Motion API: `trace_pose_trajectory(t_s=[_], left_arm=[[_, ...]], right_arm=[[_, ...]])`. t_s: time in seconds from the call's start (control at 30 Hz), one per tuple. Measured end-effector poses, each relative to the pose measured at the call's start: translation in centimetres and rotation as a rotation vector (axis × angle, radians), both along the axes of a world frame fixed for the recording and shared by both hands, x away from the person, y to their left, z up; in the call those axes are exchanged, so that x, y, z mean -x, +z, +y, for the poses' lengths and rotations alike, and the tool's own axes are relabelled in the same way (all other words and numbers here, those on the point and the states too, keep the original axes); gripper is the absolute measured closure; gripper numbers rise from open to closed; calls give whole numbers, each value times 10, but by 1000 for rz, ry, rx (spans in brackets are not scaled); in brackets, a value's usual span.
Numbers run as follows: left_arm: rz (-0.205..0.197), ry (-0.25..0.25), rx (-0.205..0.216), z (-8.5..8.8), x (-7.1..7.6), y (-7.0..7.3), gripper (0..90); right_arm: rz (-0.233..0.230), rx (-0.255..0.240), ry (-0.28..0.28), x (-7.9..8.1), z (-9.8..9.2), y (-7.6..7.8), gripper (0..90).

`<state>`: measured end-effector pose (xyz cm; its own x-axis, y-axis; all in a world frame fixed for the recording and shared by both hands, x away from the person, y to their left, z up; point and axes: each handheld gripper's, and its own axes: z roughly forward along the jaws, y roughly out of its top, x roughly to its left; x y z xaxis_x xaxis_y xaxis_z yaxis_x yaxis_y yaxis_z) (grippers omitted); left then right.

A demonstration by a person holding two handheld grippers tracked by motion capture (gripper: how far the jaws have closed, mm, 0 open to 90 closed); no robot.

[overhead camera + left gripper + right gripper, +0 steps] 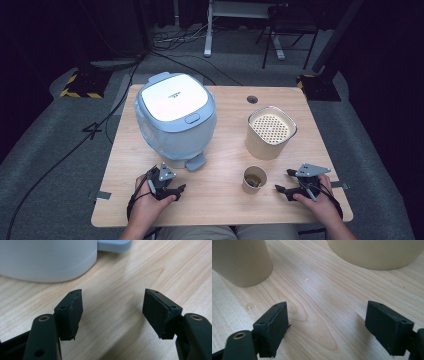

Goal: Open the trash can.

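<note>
A pale wooden worktop (225,200) carries a closed rice cooker (175,117). Near its base the left tongs (167,186) gape empty; farther off, beyond a paper cup (254,179), the right tongs (289,181) gape empty too. Press the lid's latch squarely, probably.

In the left gripper view, the pale blue-white rounded appliance body (47,260) is cut off by the top and left edges, and its light blue plastic tab (113,245) is cropped at the top. In the right gripper view, the small tan paper cup (239,262) loses its rim and left side to the picture's edges, and the large beige round container (377,252) shows just its lower wall. From the high view, the dark contents of that cup (253,180) are too small to make out, as is the marking on the appliance's white lid (173,95). The person's forearms are cropped at the bottom edge.
</note>
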<state>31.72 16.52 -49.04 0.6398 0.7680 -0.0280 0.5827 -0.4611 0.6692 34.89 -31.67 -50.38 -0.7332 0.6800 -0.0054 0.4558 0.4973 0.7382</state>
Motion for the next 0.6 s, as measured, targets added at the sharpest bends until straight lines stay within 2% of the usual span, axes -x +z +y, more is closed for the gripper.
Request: trace_pose_trajectory(t_s=[0.1, 0.27, 0.4, 0.5, 0.6], left_arm=[[9, -16, 19, 1, 1, 4, 352], [22, -72, 53, 7, 9, 14, 367], [1, -82, 88, 13, 11, 31, 385], [-23, -116, 98, 17, 16, 45, 414], [-51, -141, 131, 20, 20, 57, 454]], right_arm=[[0, 0, 0, 0, 0, 0, 190], [0, 0, 0, 0, 0, 0, 190], [0, 0, -1, 0, 0, 0, 190], [0, 0, -1, 0, 0, 0, 191], [1, -1, -1, 0, 0, 0, 191]])
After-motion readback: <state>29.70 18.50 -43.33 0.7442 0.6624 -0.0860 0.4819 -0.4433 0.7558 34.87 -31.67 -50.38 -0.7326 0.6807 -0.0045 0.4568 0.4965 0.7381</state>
